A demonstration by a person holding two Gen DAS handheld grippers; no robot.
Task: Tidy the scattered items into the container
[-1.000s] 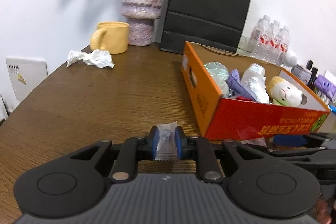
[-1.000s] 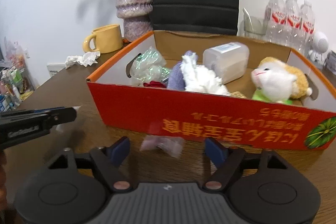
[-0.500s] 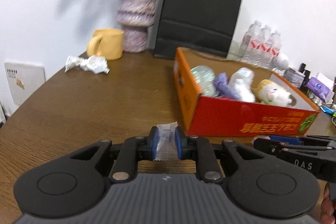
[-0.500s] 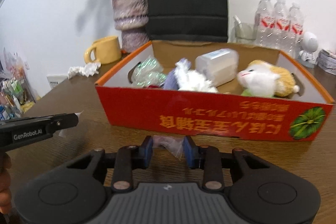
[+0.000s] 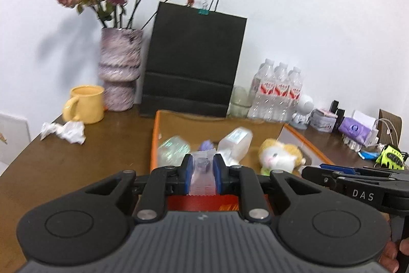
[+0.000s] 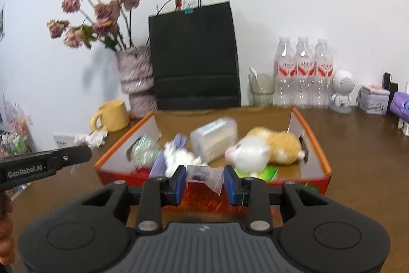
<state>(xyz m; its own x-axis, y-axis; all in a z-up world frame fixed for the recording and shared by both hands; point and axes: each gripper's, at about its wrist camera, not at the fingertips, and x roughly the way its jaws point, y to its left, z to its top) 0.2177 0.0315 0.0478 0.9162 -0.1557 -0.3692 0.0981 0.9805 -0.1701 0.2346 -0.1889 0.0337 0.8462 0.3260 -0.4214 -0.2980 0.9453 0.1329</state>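
Box (image 5: 304,142) at twelve o'clock is my drop spot: left gripper (image 5: 202,174) and right gripper (image 6: 205,182) each clench a sachet, which I judge must next clear the rim and be let go.

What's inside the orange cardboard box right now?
Orange cardboard box holds a plush cat, clear plastic container, iridescent bag and white fluffy item; beneath them is hidden.

Both grippers are matte black plastic with ribbed grey tops, round discs at each side, silver screws and blue pads (image 5: 188,177); white lettering marks their sides.
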